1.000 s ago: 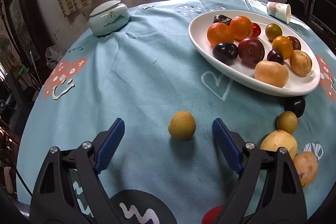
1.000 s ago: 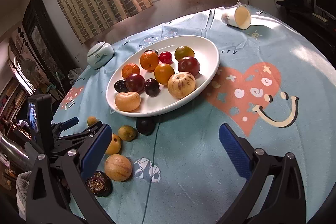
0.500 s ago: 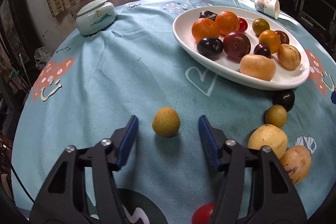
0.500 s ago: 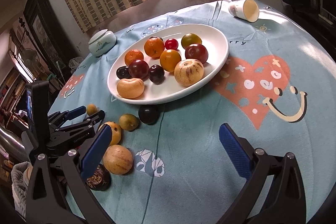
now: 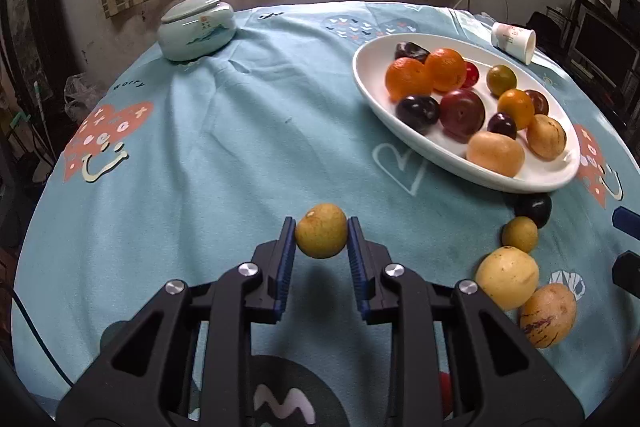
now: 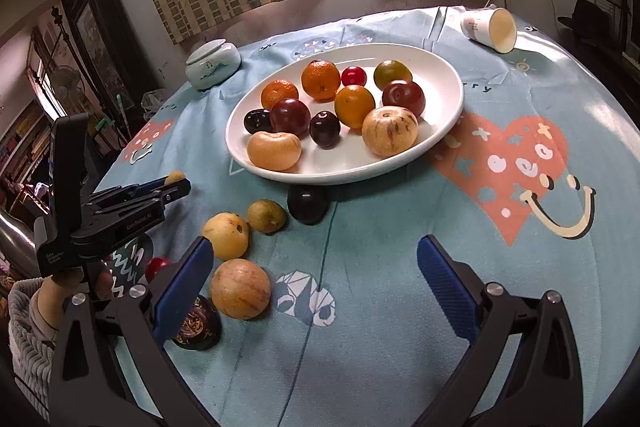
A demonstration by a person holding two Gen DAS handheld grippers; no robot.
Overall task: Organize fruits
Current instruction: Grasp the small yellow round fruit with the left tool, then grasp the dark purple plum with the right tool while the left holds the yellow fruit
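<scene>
Left wrist view: left gripper (image 5: 321, 237) has its blue pads clamped on both sides of a small yellow-green fruit (image 5: 321, 231), near frame center at 6 o'clock from the window. A shadow sits under the fruit, so it looks just clear of the blue tablecloth (image 5: 208, 163), but I cannot tell for sure. White oval plate (image 5: 404, 137) lies at 2 o'clock from the held fruit, already loaded with oranges, plums and others. Loose fruit runs along 3 to 4 o'clock: dark plum (image 5: 533, 209) touching the plate rim, small green-yellow fruit (image 5: 519, 234), pale yellow fruit (image 5: 507, 277), striped tan fruit (image 5: 548, 315). Lidded ceramic jar (image 5: 196, 27) at 11 o'clock, tipped paper cup (image 5: 514, 41) at 1 o'clock.

Right wrist view: right gripper (image 6: 314, 281) has its jaws spread wide with nothing between them, hovering over bare cloth. The left gripper shows at 9 o'clock, fruit tip poking out of its fingers. Plate at 12 o'clock. A small red fruit (image 6: 157, 267) and a dark round object (image 6: 197, 323) sit at 8 o'clock.

Step, as I judge it: grasp done, transport starting. Next move calls for lifting clear and carrying toward 2 o'clock over the plate rim, then releasing in an open gap near the front edge without knocking the fruit already there. Round fruit may roll on release.
</scene>
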